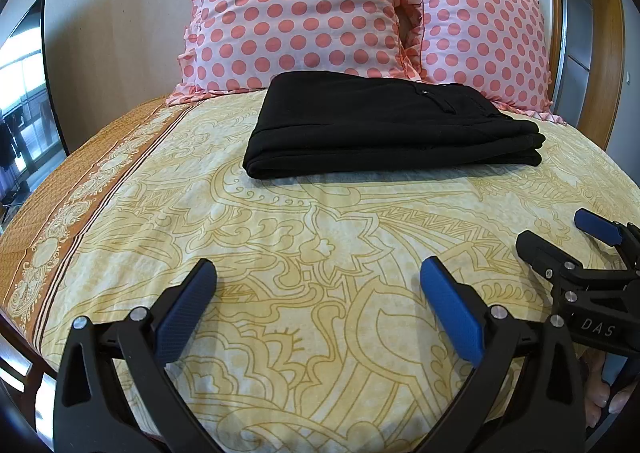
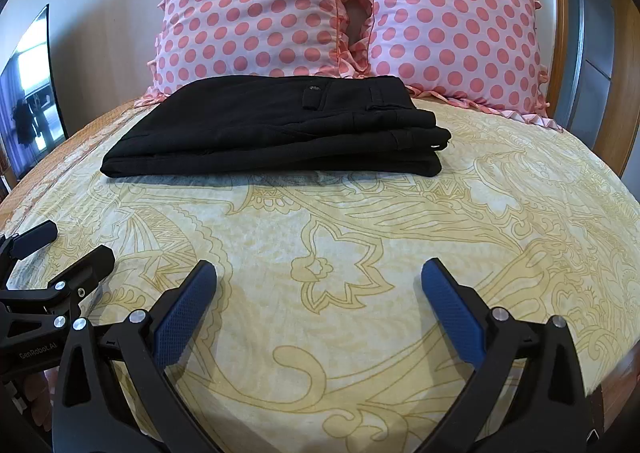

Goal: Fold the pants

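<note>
**Pants folded flat, both grippers wide and empty**

While the yellow paisley bedspread (image 1: 320, 237) fills the scene, two plump pink polka-dot pillows (image 1: 296, 9) stand at its head — and just before them lie the black pants (image 1: 384, 125), a neat layered rectangle. Left gripper (image 1: 318, 277) and right gripper (image 2: 319, 277) — blue textured pads spread apart, gripping nothing.

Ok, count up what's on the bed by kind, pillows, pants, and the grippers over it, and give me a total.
Pillows: 2, left pillow and right pillow, both pink with dots
Pants: 1, black pants, folded on the bedspread
Grippers: 2, left gripper and right gripper, both open and holding nothing
Total: 5
</note>
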`<state>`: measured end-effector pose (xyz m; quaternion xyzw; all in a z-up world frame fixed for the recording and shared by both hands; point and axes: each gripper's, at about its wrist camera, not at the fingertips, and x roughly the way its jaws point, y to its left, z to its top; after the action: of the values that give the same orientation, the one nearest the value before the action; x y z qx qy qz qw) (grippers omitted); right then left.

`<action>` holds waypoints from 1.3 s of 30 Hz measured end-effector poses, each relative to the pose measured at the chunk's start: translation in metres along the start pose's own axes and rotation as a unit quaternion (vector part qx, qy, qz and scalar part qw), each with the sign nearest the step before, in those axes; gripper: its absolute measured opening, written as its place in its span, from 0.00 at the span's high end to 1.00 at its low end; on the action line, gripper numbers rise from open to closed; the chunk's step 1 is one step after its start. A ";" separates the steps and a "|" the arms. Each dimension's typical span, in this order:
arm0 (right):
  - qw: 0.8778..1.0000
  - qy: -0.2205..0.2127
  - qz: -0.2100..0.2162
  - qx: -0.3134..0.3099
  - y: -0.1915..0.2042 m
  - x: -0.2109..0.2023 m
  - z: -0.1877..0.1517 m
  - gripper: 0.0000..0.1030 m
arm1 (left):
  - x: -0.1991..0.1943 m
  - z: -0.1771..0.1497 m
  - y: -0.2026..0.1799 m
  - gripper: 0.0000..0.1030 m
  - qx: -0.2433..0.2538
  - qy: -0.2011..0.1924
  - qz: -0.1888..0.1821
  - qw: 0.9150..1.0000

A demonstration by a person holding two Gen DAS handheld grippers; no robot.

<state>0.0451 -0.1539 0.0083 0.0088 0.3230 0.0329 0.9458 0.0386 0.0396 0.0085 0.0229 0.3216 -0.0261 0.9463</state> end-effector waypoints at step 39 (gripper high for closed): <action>1.000 0.000 0.001 -0.001 -0.001 0.000 0.000 0.01 | 0.003 0.005 0.001 0.02 -0.001 0.013 0.000 1.000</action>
<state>0.0454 -0.1547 0.0086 0.0081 0.3228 0.0343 0.9458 0.0442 0.0405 0.0105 0.0223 0.3334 -0.0259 0.9422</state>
